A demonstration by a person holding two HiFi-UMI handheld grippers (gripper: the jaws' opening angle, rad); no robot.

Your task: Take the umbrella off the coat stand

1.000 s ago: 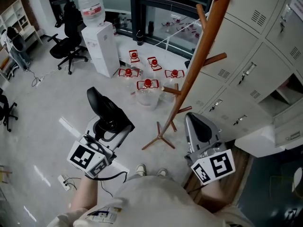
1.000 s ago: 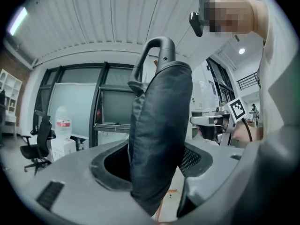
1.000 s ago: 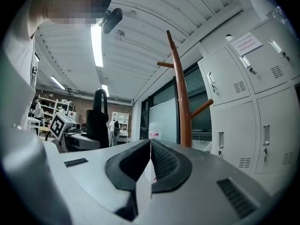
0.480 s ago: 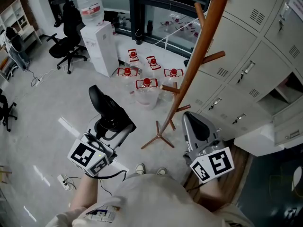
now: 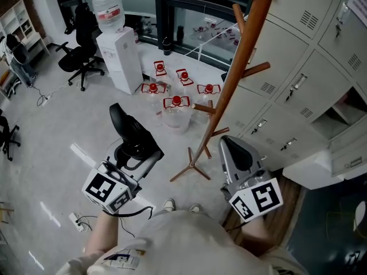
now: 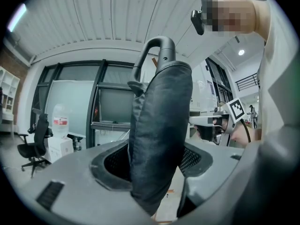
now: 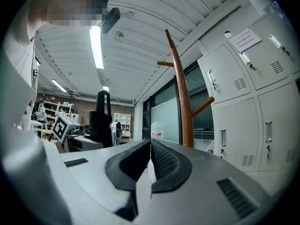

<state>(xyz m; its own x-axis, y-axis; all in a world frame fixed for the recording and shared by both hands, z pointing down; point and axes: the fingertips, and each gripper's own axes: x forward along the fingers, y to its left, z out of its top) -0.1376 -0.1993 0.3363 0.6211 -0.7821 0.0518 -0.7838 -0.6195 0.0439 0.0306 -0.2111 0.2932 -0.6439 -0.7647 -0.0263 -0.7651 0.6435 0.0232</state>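
You hold 2 grippers, both pointing level. The left gripper [image 5: 136,152] has its jaws spread wide and closed on 1 black folded umbrella [image 5: 131,132]. In the left gripper view the umbrella [image 6: 159,135] fills the gap between the 2 pads and stands upright, with its hooked handle [image 6: 157,50] at the top. The right gripper [image 5: 229,148] has its jaws pressed together, with nothing between them; its own view shows the 2 pads [image 7: 159,161] meeting edge to edge.

The umbrella is off the coat stand [image 5: 232,79], to the left of it and apart from it. That 1 wooden stand leans across the head view, its feet on the floor just ahead of your 2 shoes [image 5: 169,205].

5 red-capped water bottles [image 5: 176,110] stand on the floor beyond the stand's base. 1 white water dispenser [image 5: 123,59] stands to their left with 1 bottle [image 5: 109,7] on top. Grey lockers [image 5: 298,85] line the right side. 3 black office chairs [image 5: 85,42] show at the left.
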